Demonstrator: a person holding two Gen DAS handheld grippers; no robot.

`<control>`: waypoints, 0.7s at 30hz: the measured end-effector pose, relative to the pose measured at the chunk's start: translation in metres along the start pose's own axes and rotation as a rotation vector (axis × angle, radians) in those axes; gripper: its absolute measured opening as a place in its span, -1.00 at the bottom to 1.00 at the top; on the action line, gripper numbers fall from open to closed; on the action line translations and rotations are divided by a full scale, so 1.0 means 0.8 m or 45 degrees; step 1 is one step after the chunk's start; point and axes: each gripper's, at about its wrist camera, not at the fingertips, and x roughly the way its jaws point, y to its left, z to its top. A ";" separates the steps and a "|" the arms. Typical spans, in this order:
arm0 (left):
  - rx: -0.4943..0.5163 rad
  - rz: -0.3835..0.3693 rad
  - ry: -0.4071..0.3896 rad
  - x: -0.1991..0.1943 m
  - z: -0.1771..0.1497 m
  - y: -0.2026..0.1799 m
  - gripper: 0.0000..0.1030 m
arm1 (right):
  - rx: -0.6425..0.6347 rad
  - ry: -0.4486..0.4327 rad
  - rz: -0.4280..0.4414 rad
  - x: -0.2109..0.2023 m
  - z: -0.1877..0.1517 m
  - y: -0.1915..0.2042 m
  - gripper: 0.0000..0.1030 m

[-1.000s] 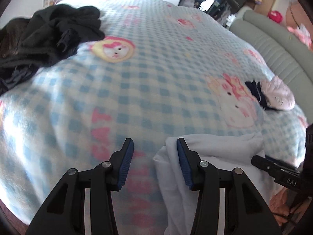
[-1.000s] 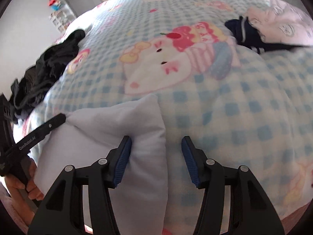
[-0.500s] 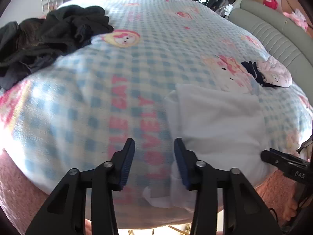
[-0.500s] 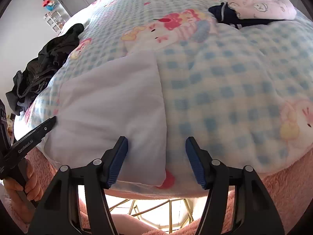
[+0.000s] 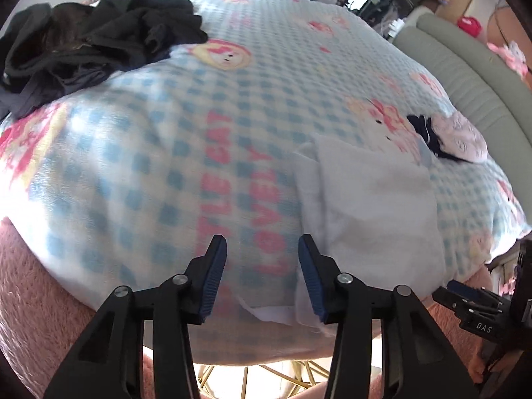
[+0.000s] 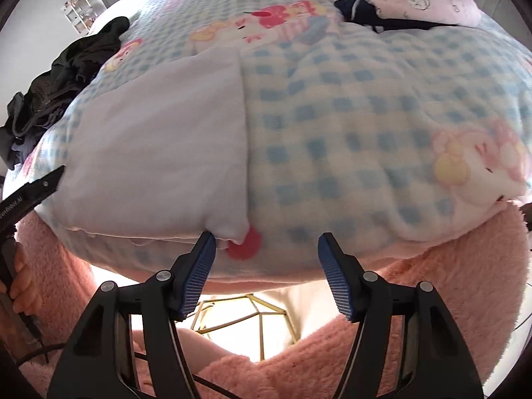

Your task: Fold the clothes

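Blue-check blanket (image 5: 139,166) with cartoon cat prints and pink lettering covers the whole bed, fuzzy pink cover (image 6: 432,299) hanging below its near edge. Grey padded headboard (image 5: 465,76) runs along the far right. Pile of dark clothes (image 5: 89,40) sits far left on the blanket, well apart from everything else. White folded garment (image 5: 375,206) lies flat near the bed's near edge, right of the lettering, its near hem hanging just over the edge. Small pink printed garment (image 6: 429,0) with a dark navy piece (image 6: 362,13) touching it sits far right, past the white one.

My left gripper (image 5: 262,276) hangs over the near edge just left of the white garment, jaws opening, about half wide, nothing between them but blanket; the right pad is just beside the garment's left edge, contact unclear. My right gripper (image 6: 266,272) is at the garment's near right corner, jaws opening and wide, nothing pinched; the left pad is just under that corner.
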 end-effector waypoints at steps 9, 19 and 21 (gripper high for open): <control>0.140 -0.035 0.096 0.019 -0.022 -0.033 -0.08 | -0.026 0.042 -0.067 0.021 0.000 0.013 0.17; -0.209 -0.460 0.057 0.013 -0.004 0.014 -0.05 | 0.084 0.016 0.300 -0.027 0.039 -0.034 0.19; -0.119 -0.280 0.074 0.023 0.000 -0.001 -0.05 | 0.006 -0.017 0.258 -0.027 0.054 -0.013 0.19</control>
